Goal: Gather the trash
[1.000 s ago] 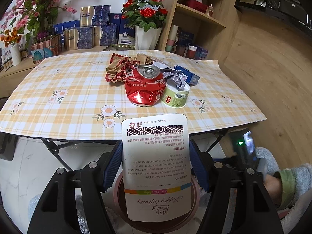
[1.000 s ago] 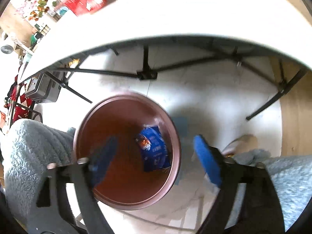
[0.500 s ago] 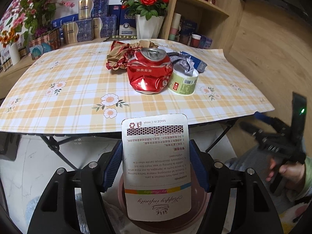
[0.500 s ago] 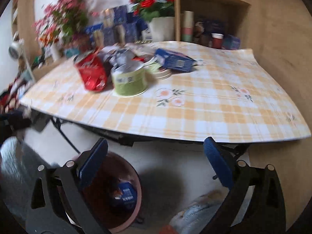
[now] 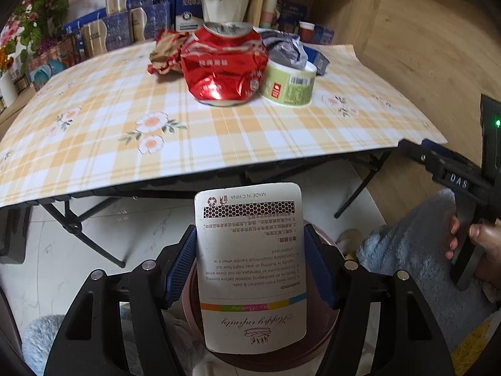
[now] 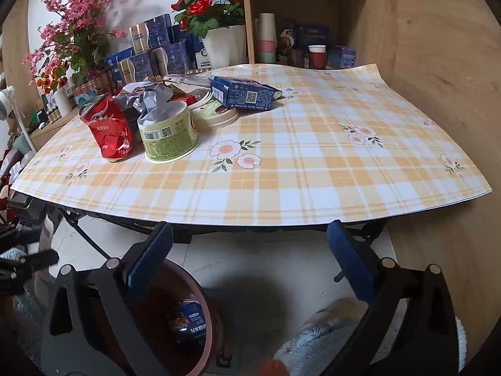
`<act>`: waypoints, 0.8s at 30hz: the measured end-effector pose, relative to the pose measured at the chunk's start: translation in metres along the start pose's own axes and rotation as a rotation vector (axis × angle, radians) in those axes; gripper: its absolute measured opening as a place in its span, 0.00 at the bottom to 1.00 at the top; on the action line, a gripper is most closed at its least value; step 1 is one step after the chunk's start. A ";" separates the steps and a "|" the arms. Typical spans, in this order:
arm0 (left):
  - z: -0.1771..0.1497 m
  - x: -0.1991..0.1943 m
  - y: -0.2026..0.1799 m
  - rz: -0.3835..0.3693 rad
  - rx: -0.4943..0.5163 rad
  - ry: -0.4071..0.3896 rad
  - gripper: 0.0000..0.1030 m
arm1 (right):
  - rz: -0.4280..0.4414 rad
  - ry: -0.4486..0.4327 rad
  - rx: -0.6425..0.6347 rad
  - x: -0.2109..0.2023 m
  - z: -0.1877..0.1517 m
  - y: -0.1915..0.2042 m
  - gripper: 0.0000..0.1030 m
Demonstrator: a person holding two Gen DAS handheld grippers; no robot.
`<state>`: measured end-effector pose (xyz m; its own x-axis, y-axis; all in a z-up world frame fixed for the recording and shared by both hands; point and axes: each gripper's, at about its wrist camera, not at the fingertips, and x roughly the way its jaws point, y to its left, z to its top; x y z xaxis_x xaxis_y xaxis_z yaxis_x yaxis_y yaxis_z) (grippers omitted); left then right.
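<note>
Here, the bench (image 6: 313,169) with its checked yellow cloth fills both views, and I take it as my landmark. Just below its near edge stands the brown bin (image 5: 319,341), where I can tip trash straight off the edge. A blue packet (image 6: 189,321) already lies inside the bin.

My left claw (image 5: 250,266) hangs directly over the bin, below the bench's front edge, its pads pressed on the long sides of a white printed card (image 5: 250,266). I judge the card is held upright so that it drops cleanly once released.

My right claw (image 6: 250,260) sits just beneath the bench edge, to the bin's side, spread wide with nothing between the pads, having just opened further.

On the bench, toward its far left, the remaining trash is heaped: a blue carton (image 6: 241,94), a crushed red can (image 6: 109,131), a green tub (image 6: 169,134) stuffed with grey foil, and a flat round lid (image 6: 213,116). The can and tub stand foremost, touching or nearly so, and screen the crumpled wrapper (image 5: 166,53) behind them.
</note>
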<state>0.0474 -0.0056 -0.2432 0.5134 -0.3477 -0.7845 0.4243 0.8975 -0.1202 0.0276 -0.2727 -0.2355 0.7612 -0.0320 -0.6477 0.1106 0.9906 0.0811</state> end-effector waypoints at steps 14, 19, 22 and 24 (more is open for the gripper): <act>-0.001 0.005 -0.006 0.025 0.022 0.014 0.73 | 0.023 0.011 0.013 0.001 -0.001 -0.002 0.94; 0.001 0.000 -0.001 0.040 -0.009 -0.024 0.73 | 0.032 0.012 0.016 0.002 0.000 -0.001 0.94; 0.002 -0.005 0.007 0.047 -0.055 -0.060 0.73 | 0.036 0.008 0.016 0.001 0.000 -0.001 0.94; 0.003 -0.008 0.014 0.050 -0.094 -0.083 0.73 | 0.037 0.005 0.018 0.001 0.000 -0.002 0.94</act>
<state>0.0512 0.0091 -0.2370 0.5940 -0.3195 -0.7384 0.3264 0.9345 -0.1418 0.0280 -0.2744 -0.2358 0.7621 0.0057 -0.6474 0.0935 0.9885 0.1188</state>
